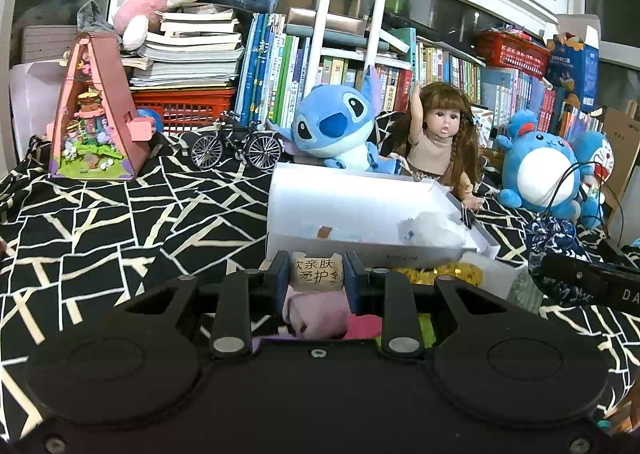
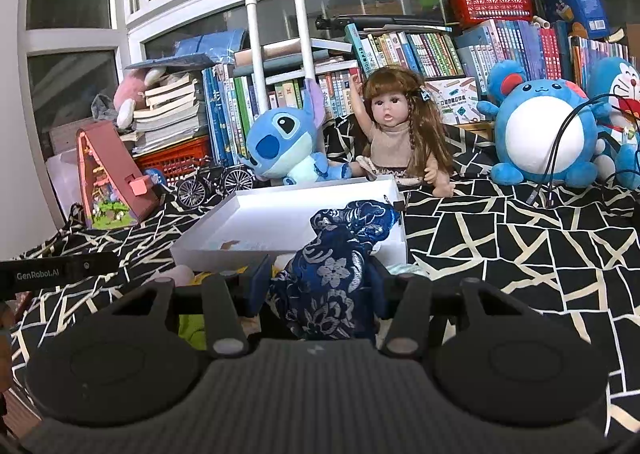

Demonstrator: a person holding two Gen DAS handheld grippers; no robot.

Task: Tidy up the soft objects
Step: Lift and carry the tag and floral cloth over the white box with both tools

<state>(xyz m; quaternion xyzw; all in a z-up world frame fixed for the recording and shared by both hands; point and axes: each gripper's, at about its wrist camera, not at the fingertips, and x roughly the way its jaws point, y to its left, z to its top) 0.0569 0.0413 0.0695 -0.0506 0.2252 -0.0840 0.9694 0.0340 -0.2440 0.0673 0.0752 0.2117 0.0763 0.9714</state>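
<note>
Left gripper — pink bundle; clamped

white box contents partly hidden, perhaps tissue, Doraemon plush cropped

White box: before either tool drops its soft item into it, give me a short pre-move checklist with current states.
1. Left tool gripping the pink item with paper label: ok.
2. Right tool gripping the blue floral fabric pouch: ok.
3. White box open, floor partly bare: ok.
4. Path to the box free of the doll and Stitch plush, both behind its far rim: ok.
5. Box lying flat: cannot tell; it looks tilted in the left wrist view.
6. Pouch clear of the near wall: cannot tell.
</note>
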